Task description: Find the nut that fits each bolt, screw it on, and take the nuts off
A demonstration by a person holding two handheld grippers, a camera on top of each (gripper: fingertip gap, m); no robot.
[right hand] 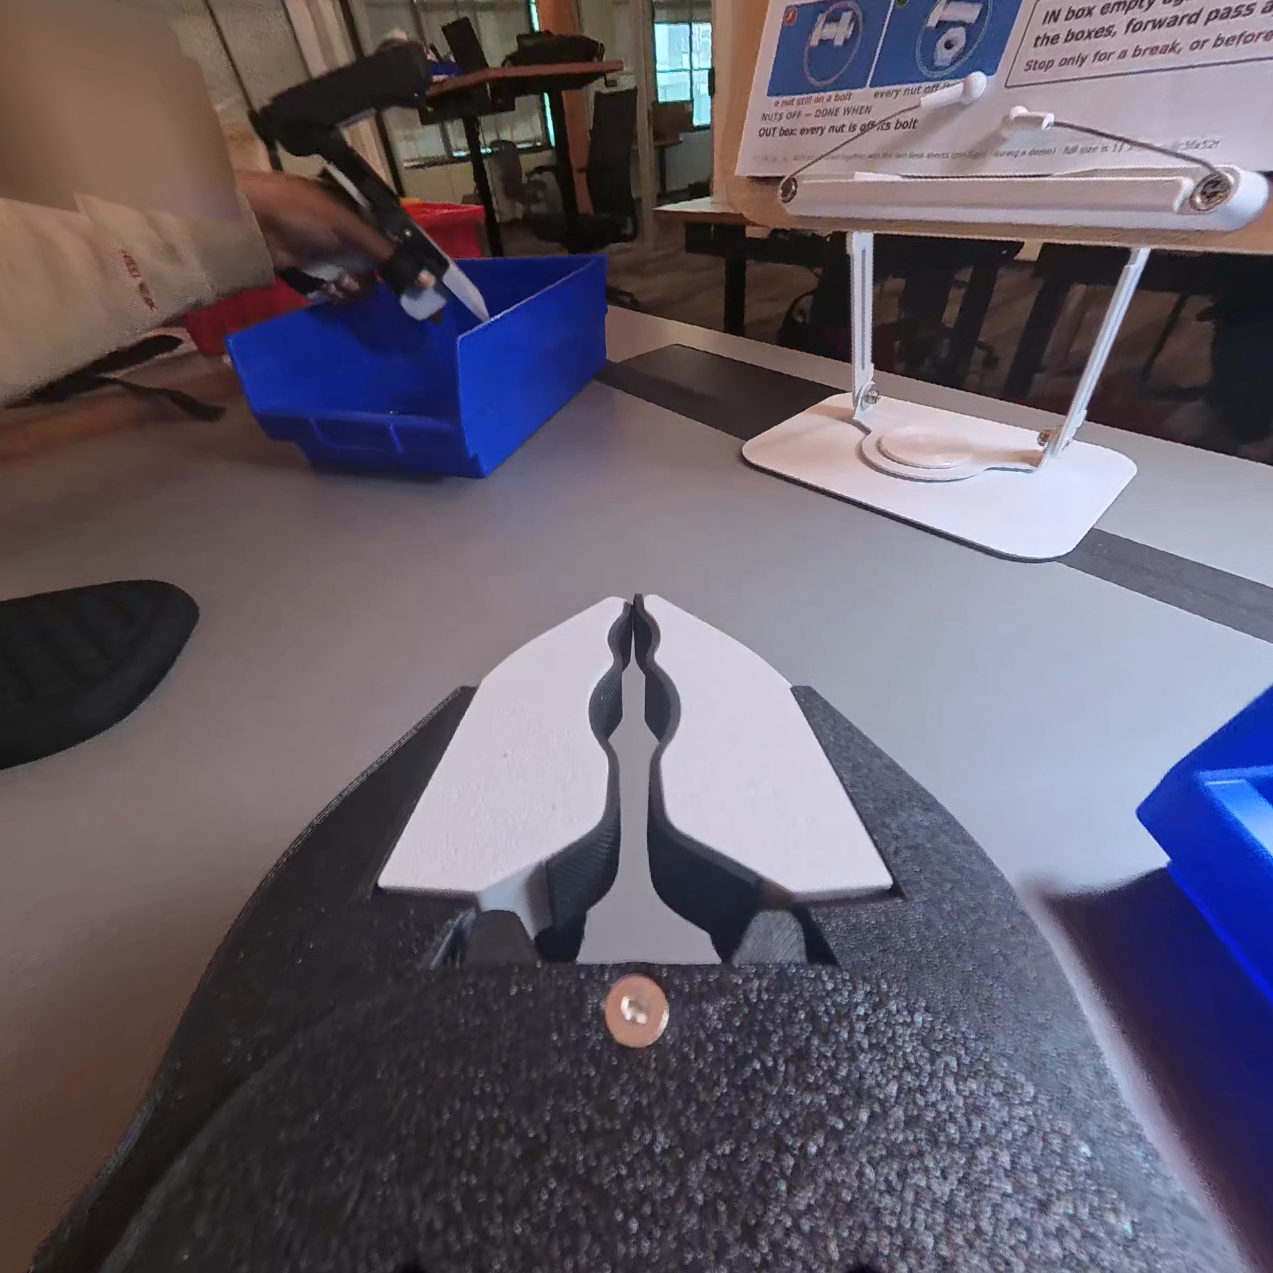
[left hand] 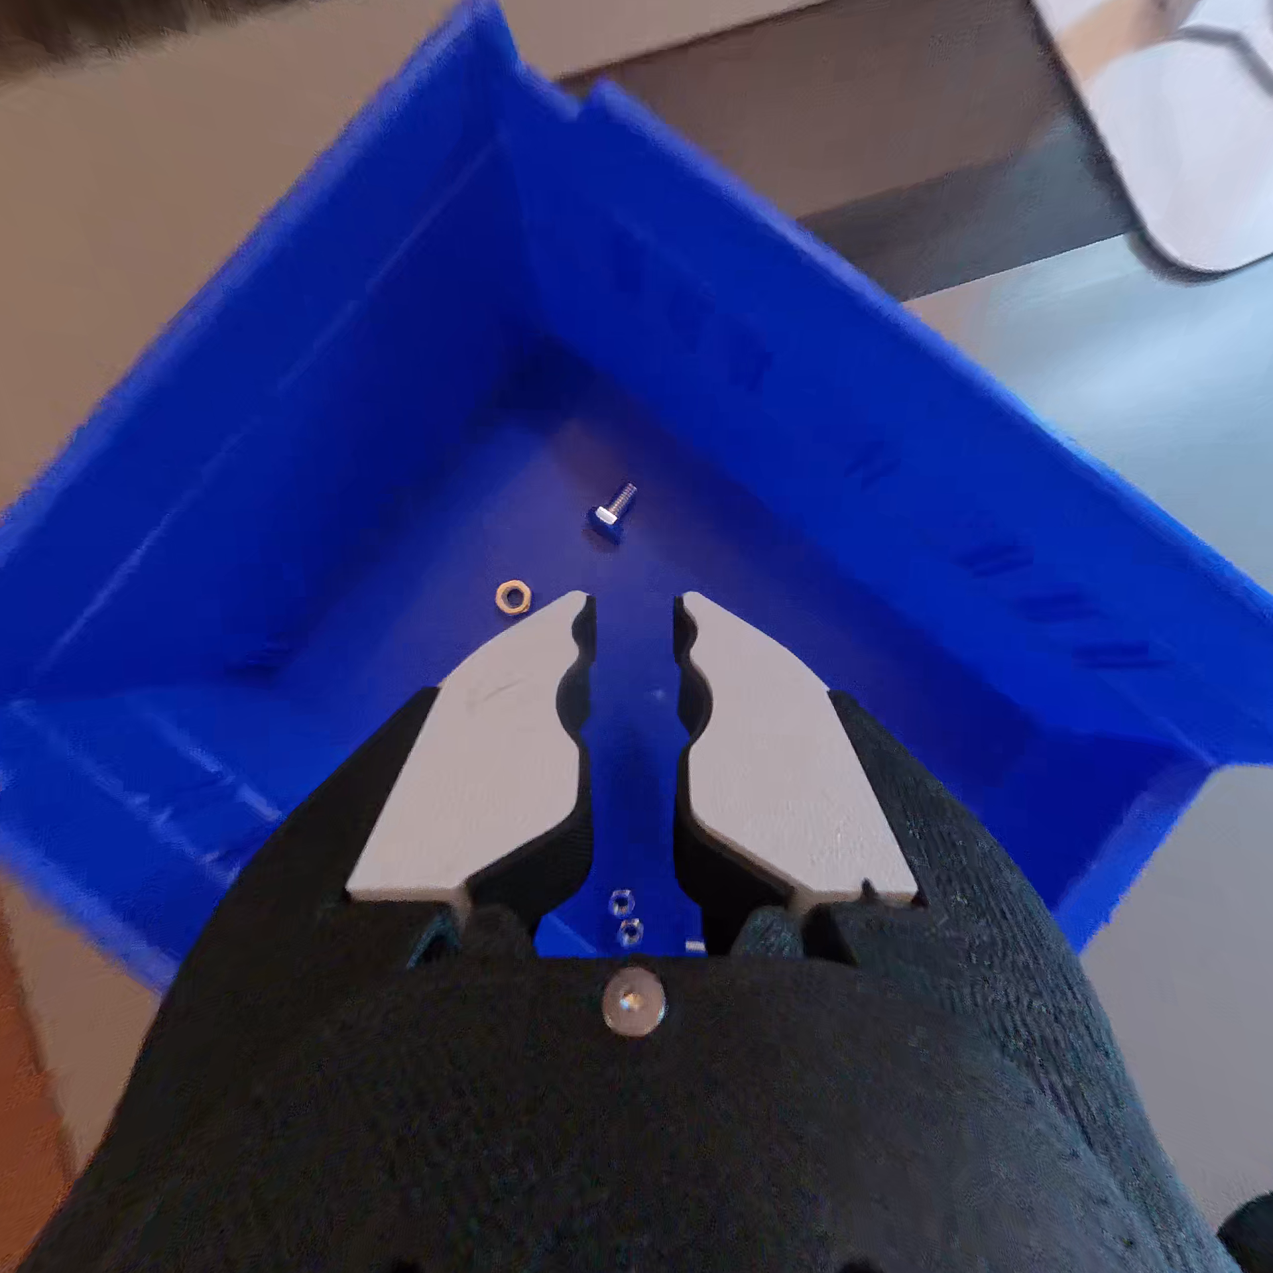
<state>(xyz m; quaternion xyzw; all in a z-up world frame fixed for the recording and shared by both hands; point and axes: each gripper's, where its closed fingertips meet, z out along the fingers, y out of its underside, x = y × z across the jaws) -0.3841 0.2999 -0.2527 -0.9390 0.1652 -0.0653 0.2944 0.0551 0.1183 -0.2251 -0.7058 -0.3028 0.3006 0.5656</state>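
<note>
My left gripper (left hand: pixel 634 599) is open and empty, and points down into a blue bin (left hand: pixel 289 427). On the bin's floor a small silver bolt (left hand: pixel 612 513) lies just beyond the fingertips. A brass nut (left hand: pixel 512 596) lies to the left of the left fingertip, apart from it. Two small silver nuts (left hand: pixel 625 916) lie on the bin floor near the base of the fingers. My right gripper (right hand: pixel 634 601) is shut with nothing between its pads, above the grey table (right hand: pixel 344 585). The right wrist view shows the left gripper (right hand: pixel 441 289) far off, reaching into the same blue bin (right hand: pixel 427 372).
A white document stand (right hand: pixel 950 475) with a printed sheet stands at the back right. A second blue bin (right hand: pixel 1212 847) sits at the right edge. A black pad (right hand: pixel 76 661) lies at the left. A person's sleeve (right hand: pixel 103 268) holds the left gripper. A red bin (right hand: pixel 448 220) stands behind. The tips of one gripper are about 50 cm away from the tips of the other. The left tips stand about 7 cm off the brass nut (left hand: pixel 512 596).
</note>
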